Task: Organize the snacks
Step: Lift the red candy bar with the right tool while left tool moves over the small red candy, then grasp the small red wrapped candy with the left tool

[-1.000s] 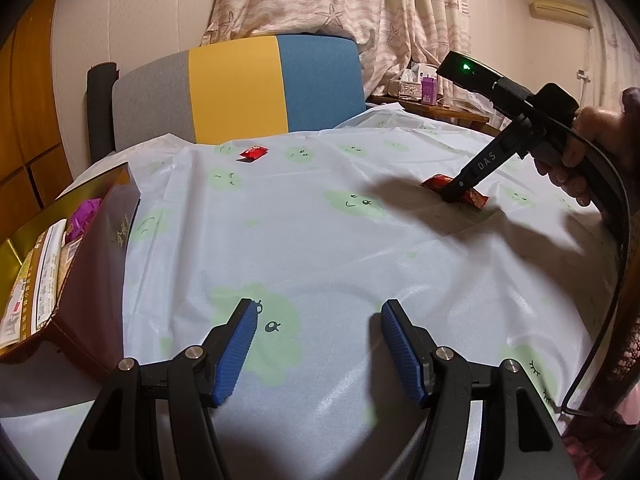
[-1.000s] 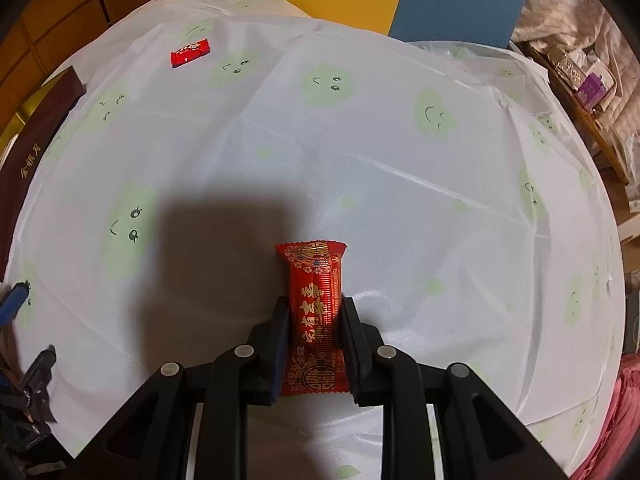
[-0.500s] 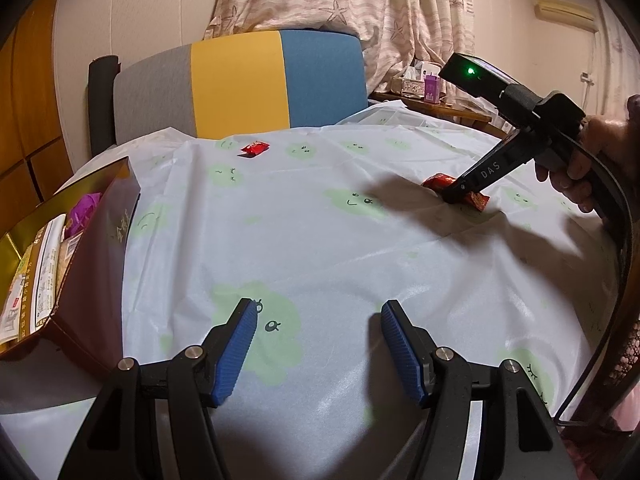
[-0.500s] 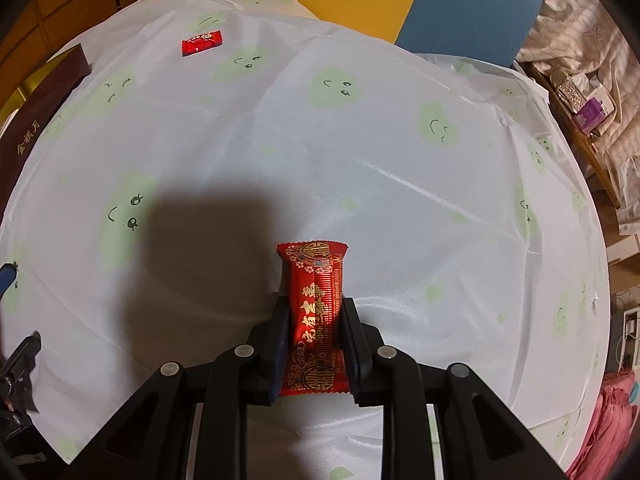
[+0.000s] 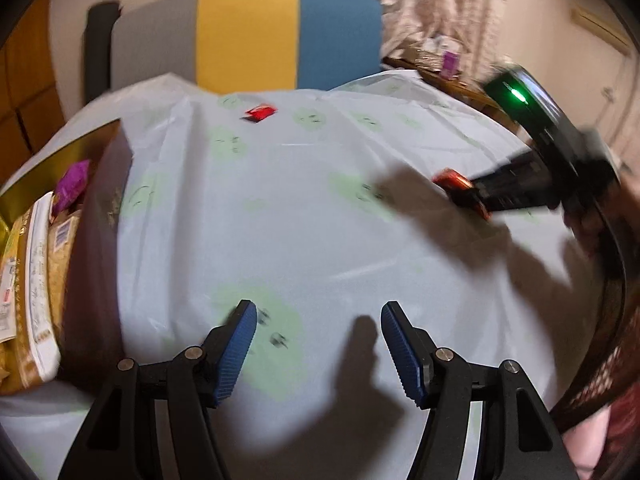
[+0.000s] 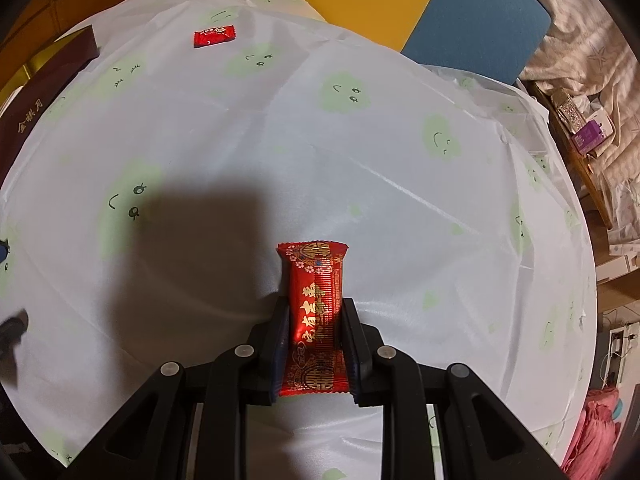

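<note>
while left fingers (image 5: pixel 316 344) gape, right fingers (image 6: pixel 314 344) pinch red snack (image 6: pixel 316 308).

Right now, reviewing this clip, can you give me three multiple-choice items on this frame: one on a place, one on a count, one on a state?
1. Where does the small red packet lie?
A. on the tablecloth, far side, near the chair
B. inside the box
C. between the left gripper's pads

2. How many red snack packets show in the right wrist view?
A. one
B. two
C. four

3. What state is the right gripper in?
A. open and empty
B. shut on the long red packet
C. shut with nothing in it

Answers:
1 A: it lies flat on the cloth, well apart from the box at the left edge.
2 B: only the small one and the long one show.
3 B: both pads press the wrapper's sides, while the left gripper stands open and empty.
</note>
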Motion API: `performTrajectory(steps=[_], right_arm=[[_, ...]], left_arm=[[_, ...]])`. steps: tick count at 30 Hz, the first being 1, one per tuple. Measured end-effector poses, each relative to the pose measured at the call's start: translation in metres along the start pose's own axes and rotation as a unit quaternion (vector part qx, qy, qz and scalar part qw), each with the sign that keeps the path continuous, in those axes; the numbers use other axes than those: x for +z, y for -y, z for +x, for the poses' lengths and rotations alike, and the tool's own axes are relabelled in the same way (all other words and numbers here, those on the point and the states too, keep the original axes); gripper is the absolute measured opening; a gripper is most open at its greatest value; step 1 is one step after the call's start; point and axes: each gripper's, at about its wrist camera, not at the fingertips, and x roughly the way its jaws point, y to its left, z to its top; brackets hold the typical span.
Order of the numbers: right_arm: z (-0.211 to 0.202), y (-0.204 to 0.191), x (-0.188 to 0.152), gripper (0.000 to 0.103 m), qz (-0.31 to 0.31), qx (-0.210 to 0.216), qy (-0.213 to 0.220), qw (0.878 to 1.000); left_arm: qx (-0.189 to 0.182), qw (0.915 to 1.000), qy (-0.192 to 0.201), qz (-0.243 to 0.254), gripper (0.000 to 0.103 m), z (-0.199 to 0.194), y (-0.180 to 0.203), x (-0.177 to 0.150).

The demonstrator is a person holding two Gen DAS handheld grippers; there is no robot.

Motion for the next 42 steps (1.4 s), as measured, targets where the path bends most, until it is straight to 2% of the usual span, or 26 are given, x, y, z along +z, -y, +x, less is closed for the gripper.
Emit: performTrajectory(steps=[5, 12, 20, 24, 27, 33, 42], right_arm=[[-0.001, -0.002, 0.0, 0.024, -0.004, -0.007, 0.0, 1.0], [0.0, -0.002, 0.001, 0.024, -0.005, -0.009, -0.002, 1.0], [-0.001, -0.004, 0.002, 0.024, -0.007, -0.012, -0.003, 1.0], [-0.002, -0.005, 0.002, 0.024, -0.011, -0.014, -0.003, 1.0], [-0.002, -0.005, 0.002, 0.024, -0.012, -0.016, -0.004, 1.0], [-0.002, -0.008, 0.002, 0.024, -0.014, -0.018, -0.004, 1.0], [-0.003, -0.008, 0.002, 0.024, -0.014, -0.019, -0.004, 1.0]], left_arm=[[0.012, 0.9988, -0.013, -0.046, 0.065, 0.003, -0.023, 0.039], [0.025, 0.998, -0.024, -0.053, 0.064, 0.024, -0.037, 0.095], [0.031, 0.9963, -0.044, -0.066, 0.05, 0.059, -0.052, 0.143], [0.033, 0.9975, -0.043, -0.045, 0.048, 0.078, -0.052, 0.172], [0.037, 0.9973, -0.062, -0.011, 0.045, 0.099, -0.05, 0.187], [0.056, 0.9946, -0.077, 0.039, 0.045, 0.13, -0.042, 0.204], [0.068, 0.992, -0.085, 0.065, 0.045, 0.165, -0.039, 0.221]])
